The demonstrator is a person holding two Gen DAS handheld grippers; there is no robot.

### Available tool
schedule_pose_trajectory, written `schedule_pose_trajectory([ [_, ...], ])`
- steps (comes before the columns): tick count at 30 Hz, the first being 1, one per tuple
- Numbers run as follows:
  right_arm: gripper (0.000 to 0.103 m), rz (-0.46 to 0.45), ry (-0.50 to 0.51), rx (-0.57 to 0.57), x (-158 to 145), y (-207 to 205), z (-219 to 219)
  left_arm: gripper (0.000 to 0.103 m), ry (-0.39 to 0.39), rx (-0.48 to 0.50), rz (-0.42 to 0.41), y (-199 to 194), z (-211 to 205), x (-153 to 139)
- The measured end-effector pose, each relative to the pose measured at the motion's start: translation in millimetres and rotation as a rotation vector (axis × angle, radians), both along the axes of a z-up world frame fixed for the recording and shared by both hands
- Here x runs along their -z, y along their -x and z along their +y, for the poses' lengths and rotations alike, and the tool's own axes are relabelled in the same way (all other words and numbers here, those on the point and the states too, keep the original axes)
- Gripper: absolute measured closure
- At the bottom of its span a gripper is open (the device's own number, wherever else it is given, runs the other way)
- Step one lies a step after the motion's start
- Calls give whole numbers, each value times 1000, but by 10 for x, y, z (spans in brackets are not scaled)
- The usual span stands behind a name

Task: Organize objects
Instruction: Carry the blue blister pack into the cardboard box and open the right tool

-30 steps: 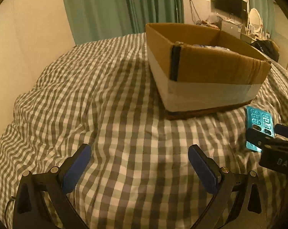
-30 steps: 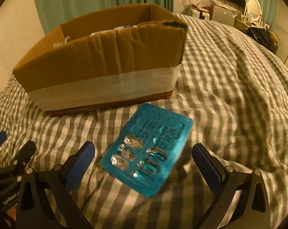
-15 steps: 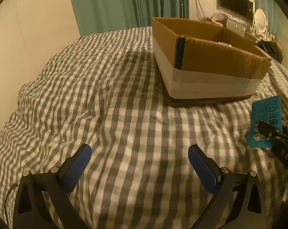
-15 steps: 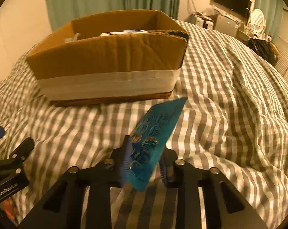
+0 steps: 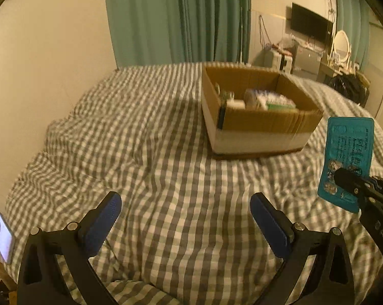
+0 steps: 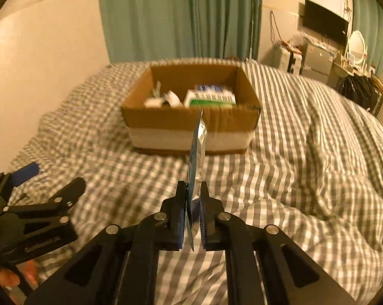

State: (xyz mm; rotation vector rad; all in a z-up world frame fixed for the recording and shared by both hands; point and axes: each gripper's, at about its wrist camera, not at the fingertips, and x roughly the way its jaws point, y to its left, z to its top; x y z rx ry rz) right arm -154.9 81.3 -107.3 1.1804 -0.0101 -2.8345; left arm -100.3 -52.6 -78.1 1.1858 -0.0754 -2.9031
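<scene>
My right gripper (image 6: 193,190) is shut on a teal blister pack of pills (image 6: 197,150), held upright and edge-on, above the bed in front of the cardboard box (image 6: 191,122). From the left wrist view the blister pack (image 5: 349,152) shows its printed face, pinched low by the right gripper (image 5: 344,178). The box (image 5: 257,127) stands on the checked duvet (image 5: 166,152) and holds white and green packets. Low over the duvet, my left gripper (image 5: 186,213) is open with nothing between its blue pads; it also shows in the right wrist view, where the left gripper (image 6: 57,180) sits at the lower left.
A phone (image 5: 2,239) lies at the bed's left edge. Green curtains (image 5: 178,17) hang behind the bed, beside a cream wall. A desk with a monitor (image 6: 323,24) and a round mirror (image 6: 356,43) stands at the far right, beside a dark bag (image 6: 359,94).
The right gripper closed on the blister pack where it lay flat on the duvet and has raised it upright. Both grippers have risen, so the box's inside now shows.
</scene>
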Motion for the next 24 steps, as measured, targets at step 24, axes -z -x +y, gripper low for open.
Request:
schedule_pose_trajectory([
  [24,94,186,84,-145,-1146,1046,-64,0,-53,-44,183,1132,-182,-1016],
])
